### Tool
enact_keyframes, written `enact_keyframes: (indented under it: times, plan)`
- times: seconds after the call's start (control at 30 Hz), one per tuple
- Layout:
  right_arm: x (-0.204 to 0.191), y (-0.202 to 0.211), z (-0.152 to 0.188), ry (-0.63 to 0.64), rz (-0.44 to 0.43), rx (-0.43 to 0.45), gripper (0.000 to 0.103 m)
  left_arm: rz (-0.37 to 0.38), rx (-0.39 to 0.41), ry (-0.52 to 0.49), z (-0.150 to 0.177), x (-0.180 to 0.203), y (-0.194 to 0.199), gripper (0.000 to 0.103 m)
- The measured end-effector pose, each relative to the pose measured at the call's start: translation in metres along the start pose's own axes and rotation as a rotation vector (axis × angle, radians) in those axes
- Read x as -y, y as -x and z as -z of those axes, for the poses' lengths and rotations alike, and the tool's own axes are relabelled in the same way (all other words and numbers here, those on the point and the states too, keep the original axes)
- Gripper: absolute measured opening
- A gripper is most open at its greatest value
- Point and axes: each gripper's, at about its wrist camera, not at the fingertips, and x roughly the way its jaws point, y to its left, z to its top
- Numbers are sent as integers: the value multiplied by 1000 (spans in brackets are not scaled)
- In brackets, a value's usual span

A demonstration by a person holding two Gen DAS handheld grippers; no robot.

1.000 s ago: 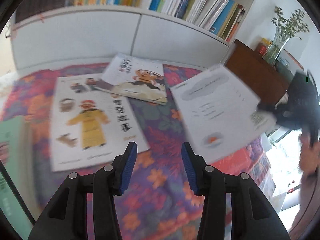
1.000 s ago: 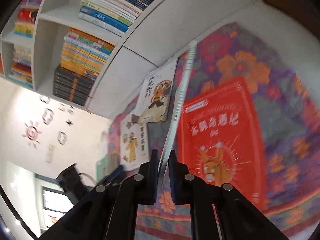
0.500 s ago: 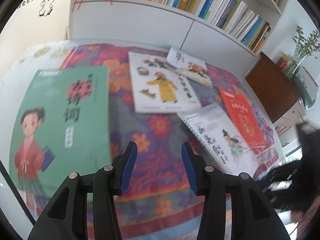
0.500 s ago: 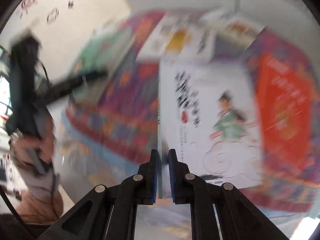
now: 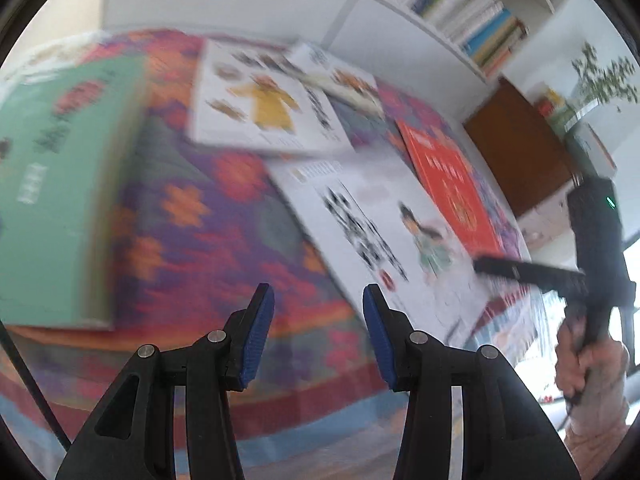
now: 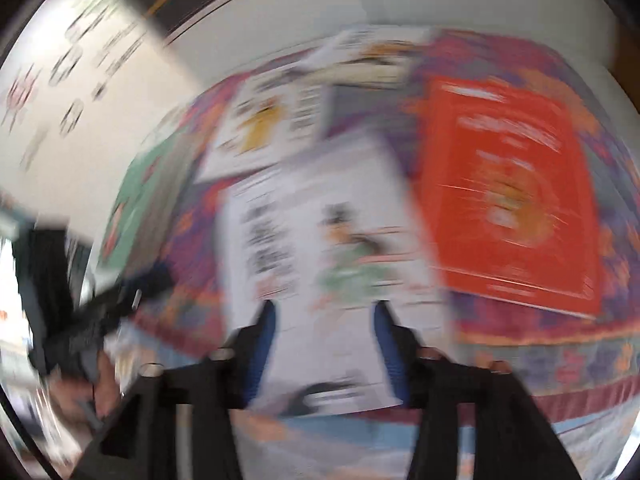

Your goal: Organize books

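**Books spread flat on the patterned cloth**

Books lie face up on the floral cloth point(image 5: 208, 232). The white book point(image 5: 380, 216) is the landmark, its near edge by the cloth's front border. Just right of it, edges overlapping, lies the red book point(image 5: 448, 184); behind it the yellow-figure book point(image 5: 264, 108); well to its left the green book point(image 5: 60, 184). Bare cloth lies between white and green.

The right gripper point(image 6: 324, 344) has just been opening: its jaws stand apart over the white book's near edge, pads off it. The left gripper point(image 5: 318, 332) hangs apart and empty above the open strip of cloth.
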Motion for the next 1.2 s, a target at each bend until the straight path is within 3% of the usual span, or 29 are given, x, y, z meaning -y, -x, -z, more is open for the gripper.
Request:
enact_keyframes:
  times: [0.1, 0.17, 0.23, 0.37, 0.47, 0.6, 0.7, 0.8, 0.9, 1.07, 1.2]
  plan:
    - [37, -5, 6, -60, 24, -19, 51, 13, -65, -24, 10, 14, -22, 42]
    - [50, -8, 12, -64, 33, -24, 51, -28, -41, -50, 11, 22, -23, 42]
    - [53, -8, 13, -57, 12, 0, 51, -23, -44, -37, 10, 24, -23, 43]
    - [35, -14, 14, -9, -28, -4, 52, 5, -53, -24, 9, 23, -25, 42]
    - [2, -20, 24, 115, 60, 11, 52, 16, -60, -32, 8, 23, -25, 43]
    - [-25, -21, 54, 145, -34, -54, 52, -5, -59, -30, 12, 9, -15, 43]
    - [-36, -18, 67, 212, -89, -64, 51, 61, -81, -14, 12, -5, -12, 42]
    - [-13, -21, 62, 116, -169, -74, 45, 106, -106, 11, 6, -13, -15, 40]
    - [10, -22, 55, 20, -273, -58, 43, 105, -121, -2, 3, -14, -17, 35]
    - [17, -27, 47, 2, -313, -36, 40, 118, -133, -10, -1, -15, -20, 34]
    - [18, -34, 35, -12, -343, -30, 40, 139, -136, 11, -4, -24, -21, 27]
